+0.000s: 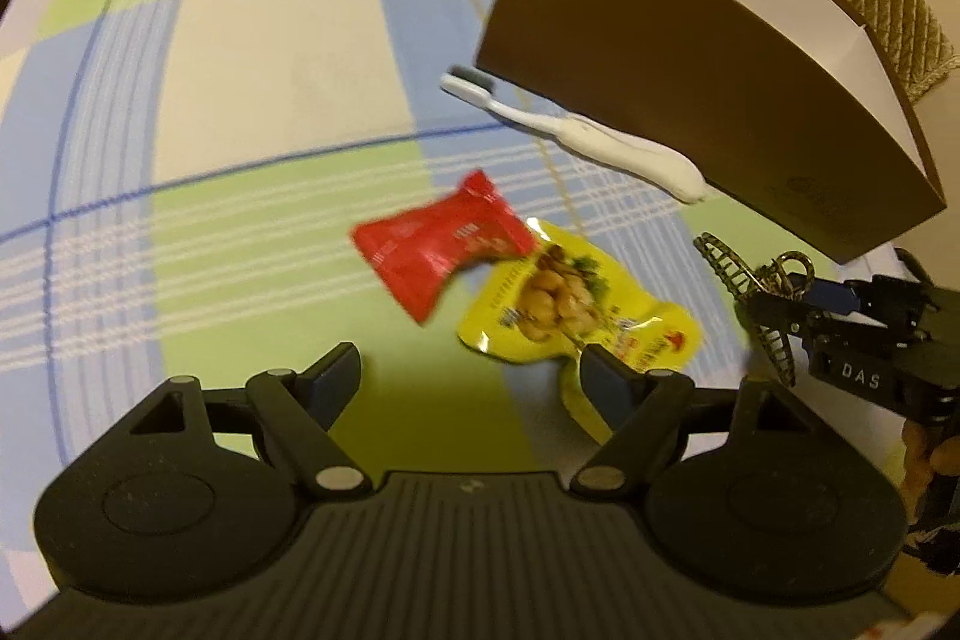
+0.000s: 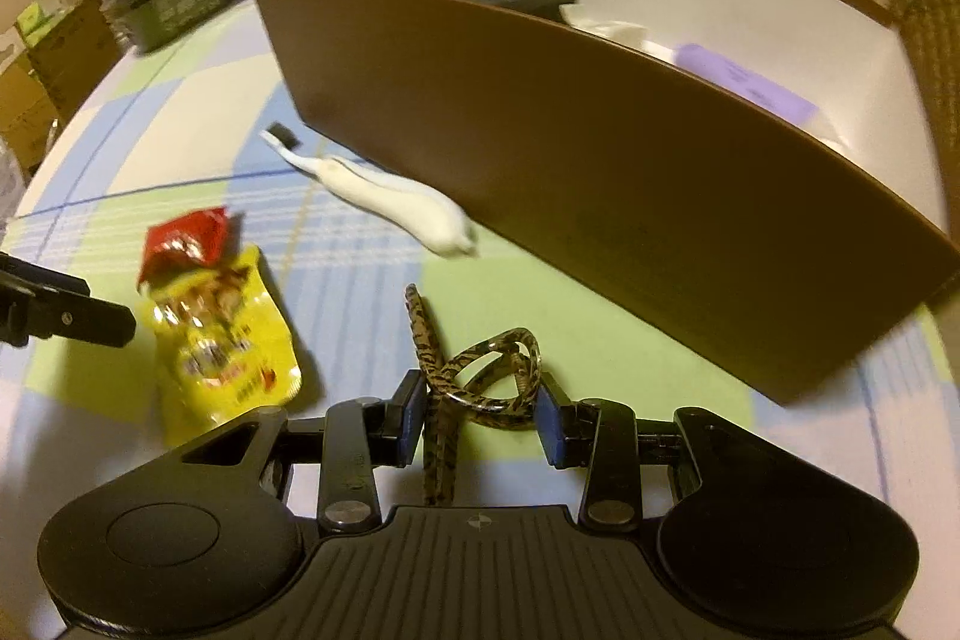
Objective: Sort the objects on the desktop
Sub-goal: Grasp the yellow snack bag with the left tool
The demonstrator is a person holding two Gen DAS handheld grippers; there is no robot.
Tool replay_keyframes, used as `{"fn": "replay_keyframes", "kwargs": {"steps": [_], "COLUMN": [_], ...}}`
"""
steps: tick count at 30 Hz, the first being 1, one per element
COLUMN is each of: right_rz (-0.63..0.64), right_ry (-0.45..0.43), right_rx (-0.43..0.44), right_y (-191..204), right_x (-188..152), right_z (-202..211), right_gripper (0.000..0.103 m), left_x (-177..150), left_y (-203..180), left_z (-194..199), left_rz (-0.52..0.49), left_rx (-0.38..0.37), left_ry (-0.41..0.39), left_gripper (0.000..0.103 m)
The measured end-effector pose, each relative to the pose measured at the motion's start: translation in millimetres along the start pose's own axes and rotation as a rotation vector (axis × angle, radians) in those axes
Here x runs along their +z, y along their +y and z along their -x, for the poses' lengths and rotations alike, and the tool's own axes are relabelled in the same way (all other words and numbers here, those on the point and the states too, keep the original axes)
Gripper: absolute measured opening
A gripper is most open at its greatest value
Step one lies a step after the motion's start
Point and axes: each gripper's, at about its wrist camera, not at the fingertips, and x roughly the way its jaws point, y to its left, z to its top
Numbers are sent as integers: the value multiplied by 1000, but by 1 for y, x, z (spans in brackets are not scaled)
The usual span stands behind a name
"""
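Covering the table: a checked cloth (image 1: 270, 58) in blue, green and cream, with everything else lying on it.
Box: a brown box (image 2: 600, 172) with white inner walls, the landmark here; its long front wall runs from the far left to the near right in the right wrist view. A dark flat item, something white and a purple item lie inside.
Toothbrush: a white toothbrush (image 2: 384, 187) just beside the box's front wall, long axis along that wall, dark bristle head pointing away to the far left.
Yellow packet: a yellow snack packet (image 1: 570, 304) in front of the box, well clear of it.
Red packet: a red packet (image 1: 438, 250) overlapping the yellow one's far end.
Hair claw: a tortoiseshell hair claw (image 2: 480, 382) near the box's near end, toothed arm pointing away from the camera.
Right gripper (image 2: 480, 418): narrowed, pads pressed on the claw's looped handles.
Left gripper (image 1: 471, 382): spread wide over the cloth, nothing between its fingers; one fingertip overlaps the yellow packet's near edge.
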Motion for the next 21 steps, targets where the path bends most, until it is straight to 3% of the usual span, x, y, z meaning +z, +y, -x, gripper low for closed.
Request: {"fn": "replay_keyframes", "kwargs": {"steps": [10, 16, 21], "right_rz": [-24, -33, -26], "right_ry": [-22, -29, -36], "right_rx": [-17, -22, -21], "right_y": [-21, -35, -41], "right_x": [-18, -23, -26], "right_z": [14, 19, 22], "right_gripper": [36, 36, 36], "left_x": [-7, -4, 3], "left_y": [-18, -26, -38], "left_z": [-20, -30, -36], "left_rz": [82, 105, 75], "left_rx": [-58, -29, 18], "left_ry": [19, -12, -33], "left_gripper": [73, 65, 49]}}
